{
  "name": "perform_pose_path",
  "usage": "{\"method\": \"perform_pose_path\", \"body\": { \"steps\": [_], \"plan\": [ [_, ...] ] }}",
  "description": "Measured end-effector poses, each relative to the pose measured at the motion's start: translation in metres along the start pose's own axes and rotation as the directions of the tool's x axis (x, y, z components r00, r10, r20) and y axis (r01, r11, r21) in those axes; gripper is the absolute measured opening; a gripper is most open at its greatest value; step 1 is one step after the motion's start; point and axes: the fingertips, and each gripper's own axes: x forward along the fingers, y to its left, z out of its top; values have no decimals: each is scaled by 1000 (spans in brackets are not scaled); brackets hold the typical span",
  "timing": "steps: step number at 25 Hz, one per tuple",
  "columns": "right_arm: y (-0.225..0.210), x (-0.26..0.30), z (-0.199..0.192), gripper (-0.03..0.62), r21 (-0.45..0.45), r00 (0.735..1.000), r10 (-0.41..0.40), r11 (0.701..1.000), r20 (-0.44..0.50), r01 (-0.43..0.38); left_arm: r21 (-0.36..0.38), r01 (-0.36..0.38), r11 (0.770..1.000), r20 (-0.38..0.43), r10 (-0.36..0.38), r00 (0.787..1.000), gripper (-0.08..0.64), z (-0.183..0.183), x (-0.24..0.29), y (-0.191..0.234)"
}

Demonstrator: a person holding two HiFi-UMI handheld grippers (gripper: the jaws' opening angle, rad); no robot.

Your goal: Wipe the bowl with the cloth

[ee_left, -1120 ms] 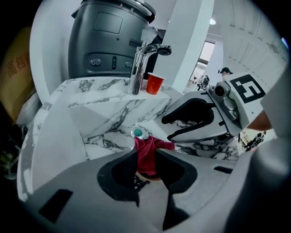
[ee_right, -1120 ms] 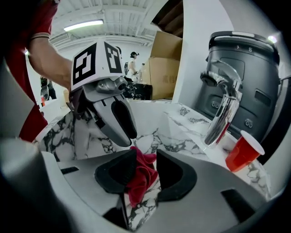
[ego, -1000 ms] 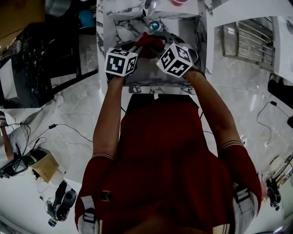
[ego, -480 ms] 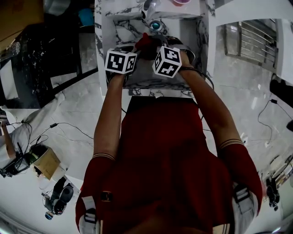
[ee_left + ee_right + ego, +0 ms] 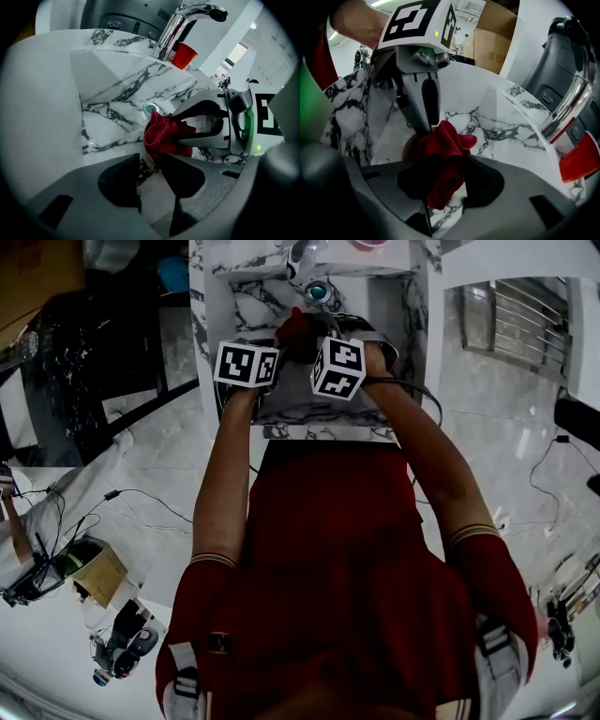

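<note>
Jaws of right gripper (image 5: 447, 185) closing on red cloth (image 5: 440, 140).

The sink (image 5: 117, 93) was white marble veined in black and grey. Inside the sink, the cloth (image 5: 445, 154) was deep red and the drain ring (image 5: 151, 108) teal. Behind the sink, the faucet (image 5: 180, 23) was silver chrome and the cup (image 5: 184, 55) bright red. In front of the sink, the person's shirt (image 5: 337, 549) was dark red.

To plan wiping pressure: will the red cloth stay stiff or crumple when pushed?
It likely crumples: the cloth bunches in soft folds and droops below the right gripper, whose jaws are closing on it. It is probably light, since a pinch at one part seems to carry it.
</note>
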Motion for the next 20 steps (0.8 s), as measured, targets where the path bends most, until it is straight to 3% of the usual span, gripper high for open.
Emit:
{"method": "perform_pose_path", "body": {
  "steps": [11, 20],
  "plan": [
    [1, 0, -2, 48, -11, 1000, -31, 999, 6, 31, -121, 59, 991, -1, -59, 998, 129, -3, 10, 1],
    [-7, -12, 5, 26, 45, 996, -72, 997, 58, 69, -154, 59, 986, 32, -54, 998, 72, 1, 11, -3]
  ]
}}
